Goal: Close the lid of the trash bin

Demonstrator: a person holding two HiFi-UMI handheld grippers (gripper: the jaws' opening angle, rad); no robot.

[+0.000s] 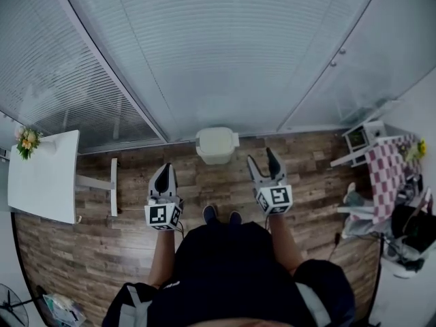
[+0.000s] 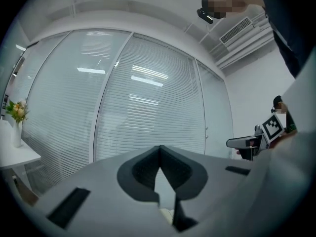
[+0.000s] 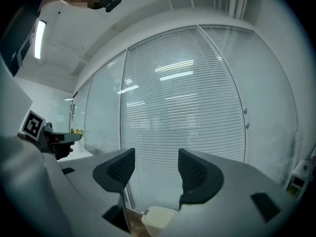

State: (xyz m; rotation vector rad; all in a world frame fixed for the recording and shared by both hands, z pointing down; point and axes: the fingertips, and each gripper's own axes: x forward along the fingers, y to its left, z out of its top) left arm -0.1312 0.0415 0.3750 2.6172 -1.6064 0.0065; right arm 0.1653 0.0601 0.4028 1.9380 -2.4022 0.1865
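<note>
Wood floor (image 1: 306,182); bin lid (image 1: 216,140) seemingly down. Left hand-held gripper (image 1: 165,168) pinched empty; right hand-held gripper (image 1: 262,158) parted, empty.

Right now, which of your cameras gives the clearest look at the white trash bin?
The head view: the whole trash bin shows from above, lid flat, against the glass wall. The right gripper view catches only the bin's top at the bottom edge. The left gripper view shows only a pale sliver that I cannot identify.
</note>
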